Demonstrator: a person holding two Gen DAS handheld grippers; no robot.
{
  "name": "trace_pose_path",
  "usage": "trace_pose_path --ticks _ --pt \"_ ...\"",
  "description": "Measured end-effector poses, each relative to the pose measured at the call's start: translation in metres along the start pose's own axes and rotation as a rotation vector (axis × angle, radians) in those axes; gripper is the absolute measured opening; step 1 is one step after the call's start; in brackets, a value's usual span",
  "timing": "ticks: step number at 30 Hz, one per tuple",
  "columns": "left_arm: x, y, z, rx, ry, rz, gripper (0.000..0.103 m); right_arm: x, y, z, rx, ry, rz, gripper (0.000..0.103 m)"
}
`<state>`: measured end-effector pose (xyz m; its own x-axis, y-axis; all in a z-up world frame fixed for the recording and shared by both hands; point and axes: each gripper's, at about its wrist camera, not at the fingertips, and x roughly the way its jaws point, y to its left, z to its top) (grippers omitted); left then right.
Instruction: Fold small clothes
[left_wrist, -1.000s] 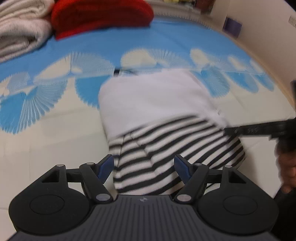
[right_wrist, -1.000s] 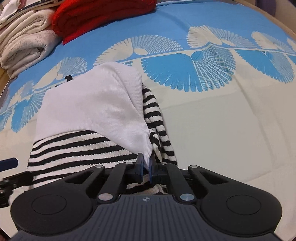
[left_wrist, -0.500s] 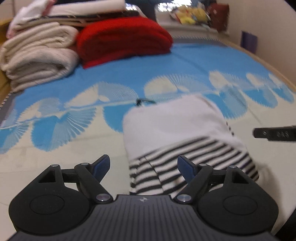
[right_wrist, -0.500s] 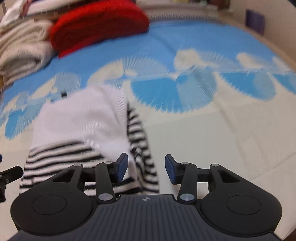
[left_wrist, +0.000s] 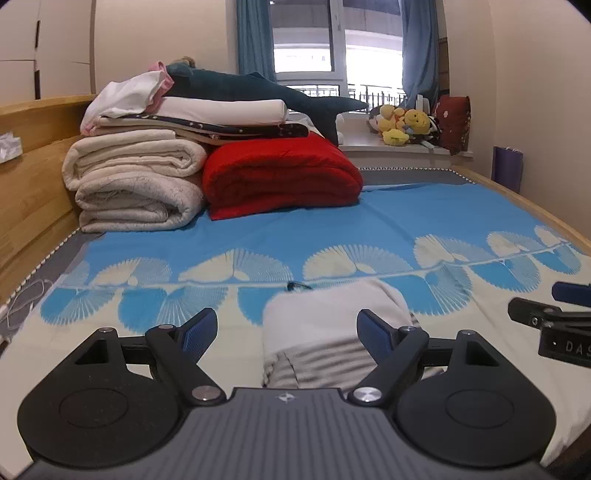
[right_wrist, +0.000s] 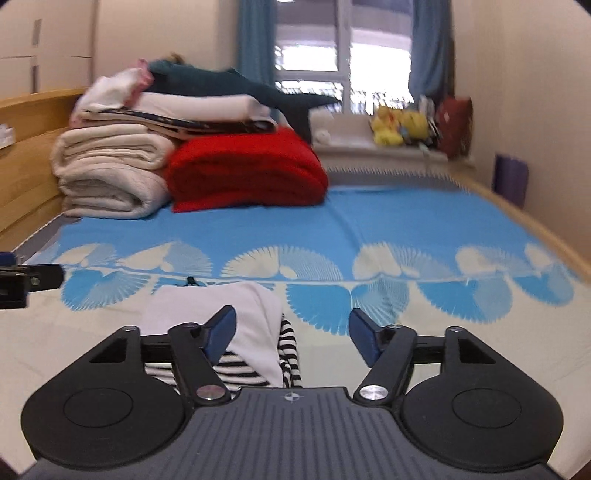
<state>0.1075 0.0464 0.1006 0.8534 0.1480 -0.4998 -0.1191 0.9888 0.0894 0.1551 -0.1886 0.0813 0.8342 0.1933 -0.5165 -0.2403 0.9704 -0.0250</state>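
Both grippers wide apart, empty, lifted off the garment.
Right gripper (right_wrist: 289, 328) just released the striped top (right_wrist: 258, 343); left gripper (left_wrist: 286, 328) has opened a bit too; fold looks finished.

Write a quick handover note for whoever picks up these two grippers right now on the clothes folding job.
Left gripper: jaws open, nothing between them.
Right gripper: jaws have just been opening, nothing held.
Striped garment: lies on the blue patterned bedspread in front of both grippers, its white part folded over the stripes.
Done: one fold is laid and released.
Left: judging by the loose striped edge on the right side, probably tidy it or fold once more, then set it aside. The stacked blankets at the back are untouched.
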Motion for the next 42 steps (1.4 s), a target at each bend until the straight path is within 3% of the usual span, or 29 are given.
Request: trace_pose_path --ticks 3,4,7,12,19,25,34,42 --pt "-0.006 -0.005 -0.034 -0.050 0.054 -0.026 0.089 -0.016 0.000 -0.018 0.002 -0.001 -0.001 0.072" --pt "-0.005 -0.005 -0.046 -0.077 0.080 -0.017 0.095 -0.019 0.000 -0.025 0.006 0.003 -0.002 0.073" --pt "0.001 -0.006 -0.061 -0.114 0.177 0.017 0.095 -0.021 -0.001 -0.040 0.014 0.036 -0.034 0.073" --pt "-0.006 -0.006 -0.059 -0.057 0.126 0.040 0.102 -0.029 -0.001 -0.053 0.064 0.044 -0.060 0.073" --pt "-0.031 -0.005 -0.071 -0.072 0.146 -0.030 0.102 -0.042 0.016 -0.068 0.050 0.078 -0.054 0.074" --pt "-0.030 -0.010 -0.082 -0.037 0.160 -0.016 0.102 -0.051 0.024 -0.076 0.040 0.095 -0.053 0.076" --pt "-0.019 0.004 -0.084 -0.123 0.183 0.017 0.102 -0.047 0.026 -0.077 0.042 0.100 -0.067 0.077" --pt "-0.013 0.002 -0.082 -0.126 0.191 -0.002 0.102 -0.038 0.034 -0.078 0.021 0.114 -0.063 0.077"
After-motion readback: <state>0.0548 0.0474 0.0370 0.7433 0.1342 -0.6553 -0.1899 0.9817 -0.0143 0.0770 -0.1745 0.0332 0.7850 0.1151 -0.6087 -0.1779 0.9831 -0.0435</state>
